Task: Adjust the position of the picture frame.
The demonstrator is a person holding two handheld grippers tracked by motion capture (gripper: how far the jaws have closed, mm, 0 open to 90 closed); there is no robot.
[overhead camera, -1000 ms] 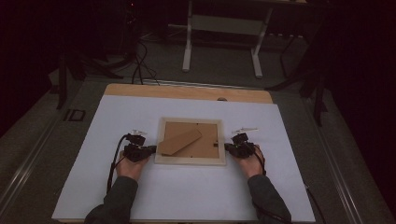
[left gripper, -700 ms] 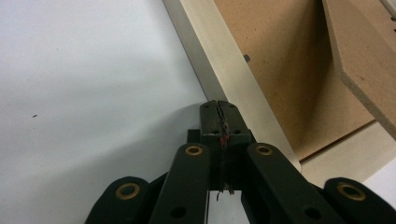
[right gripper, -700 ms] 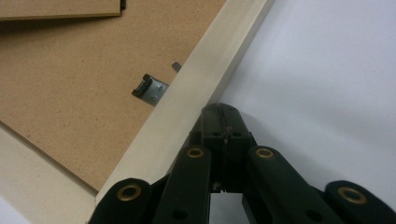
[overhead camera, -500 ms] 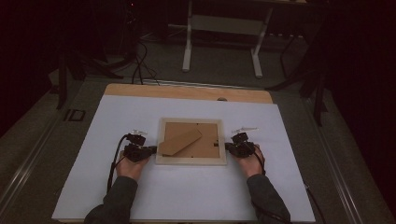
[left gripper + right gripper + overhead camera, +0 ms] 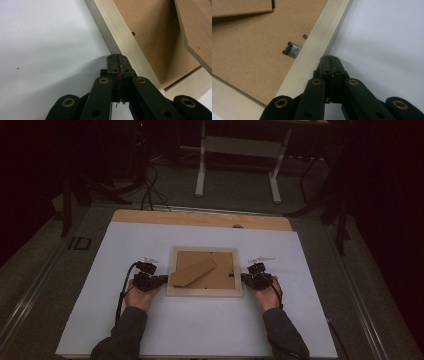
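At frame (image 5: 204,271) edges | left hand-held gripper (image 5: 117,56) closed | right hand-held gripper (image 5: 330,59) closed

Both forearms come in from the bottom of the high view, sleeves dark, spread apart and angled slightly inward. The left hand (image 5: 138,296) holds the left gripper (image 5: 162,279) pointing right; the right hand (image 5: 267,296) holds the right gripper (image 5: 243,277) pointing left. In each gripper view the black jaws are pressed together at the tips with nothing between them
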